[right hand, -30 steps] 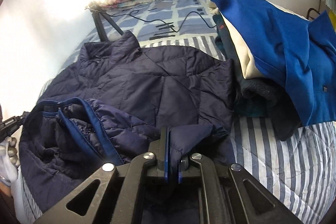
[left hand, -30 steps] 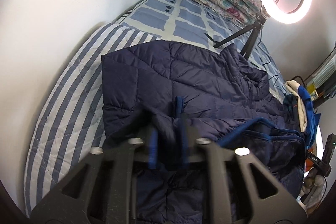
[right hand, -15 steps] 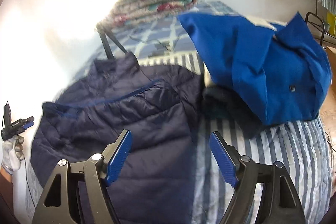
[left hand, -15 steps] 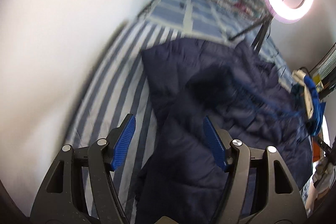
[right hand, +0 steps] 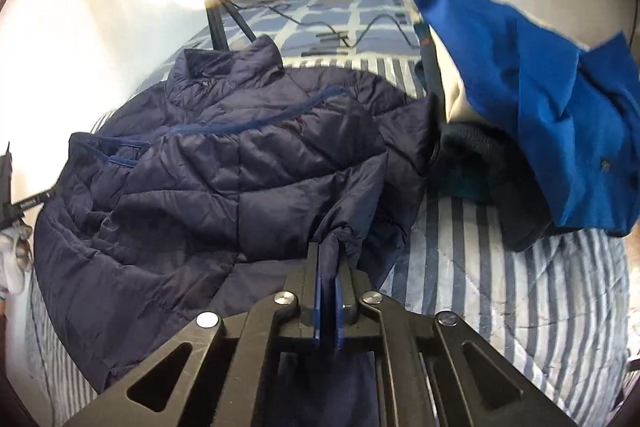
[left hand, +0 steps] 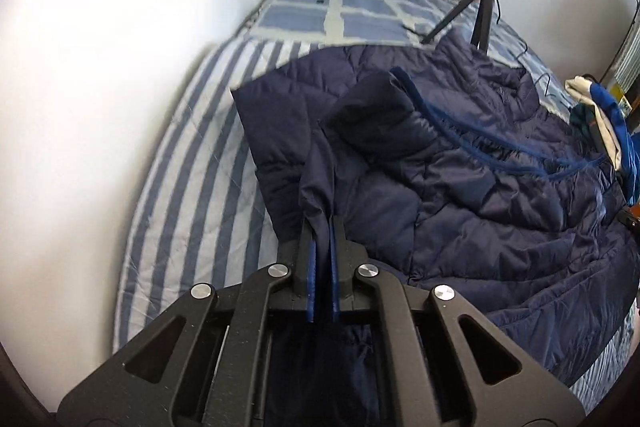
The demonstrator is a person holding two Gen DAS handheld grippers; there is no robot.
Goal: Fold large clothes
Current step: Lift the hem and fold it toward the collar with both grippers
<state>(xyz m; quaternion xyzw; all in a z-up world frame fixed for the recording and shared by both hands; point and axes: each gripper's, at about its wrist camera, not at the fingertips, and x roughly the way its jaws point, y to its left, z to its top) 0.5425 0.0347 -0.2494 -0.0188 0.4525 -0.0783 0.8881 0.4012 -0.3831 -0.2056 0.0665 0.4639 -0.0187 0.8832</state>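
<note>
Here, left gripper (left hand: 322, 227) and right gripper (right hand: 328, 255) pinching jacket (left hand: 460, 195) edges

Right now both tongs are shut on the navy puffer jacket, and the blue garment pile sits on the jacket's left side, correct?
Not quite. Both the left tongs and right tongs are shut on the navy puffer jacket, but the right wrist view shows the blue garment pile on the jacket's right side.

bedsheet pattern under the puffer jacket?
Blue-and-white striped bedsheet, clearest in the right wrist view.
</note>
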